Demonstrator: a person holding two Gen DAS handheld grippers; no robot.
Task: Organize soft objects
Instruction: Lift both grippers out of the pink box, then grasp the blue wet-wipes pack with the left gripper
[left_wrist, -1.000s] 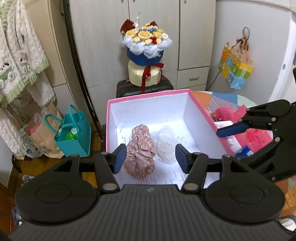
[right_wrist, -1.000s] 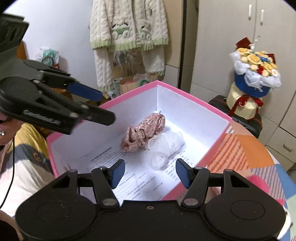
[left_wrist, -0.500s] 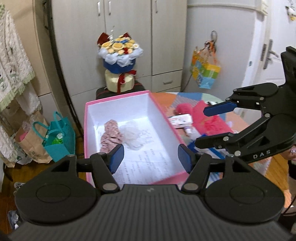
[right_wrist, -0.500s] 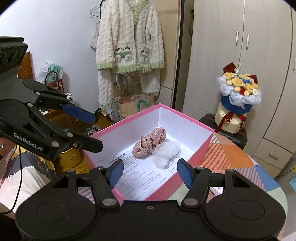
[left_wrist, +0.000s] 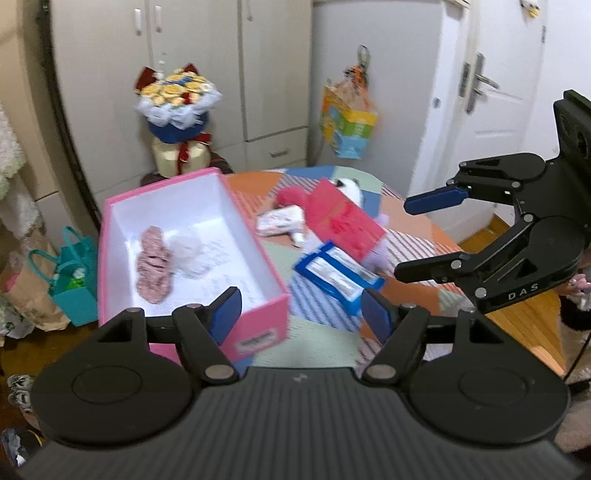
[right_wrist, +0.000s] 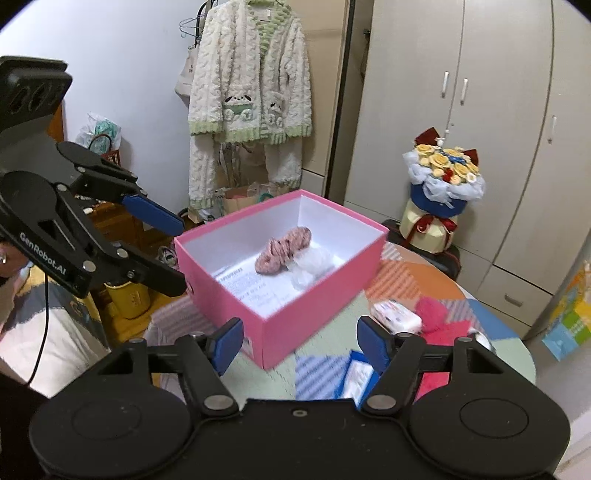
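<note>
Your left gripper (left_wrist: 300, 314) is spread wide with nothing between its blue pads, held above the near end of the pink box (left_wrist: 258, 334). Your right gripper (right_wrist: 300, 341) is likewise wide apart and empty, above the box's near corner.

In the left wrist view, the box lies at about 10 o'clock from the gripper. Inside it, a pink floral scrunchie (left_wrist: 154, 265) lies touching a white sheer scrunchie (left_wrist: 189, 253) on a printed paper sheet (left_wrist: 225, 273) lining the bottom.

On the patchwork tablecloth (left_wrist: 317, 339), at 12 to 1 o'clock, lie a blue-edged packet (left_wrist: 338, 275), a red envelope (left_wrist: 343, 223) tilted over a pale soft item, a white tissue pack (left_wrist: 280, 223) and a red fluffy item (left_wrist: 290, 195); this part is blurred.

In the right wrist view, the flower bouquet (right_wrist: 443, 177) stands beyond the table at 1 o'clock, and a cream cardigan (right_wrist: 251, 85) hangs at 11 o'clock.
</note>
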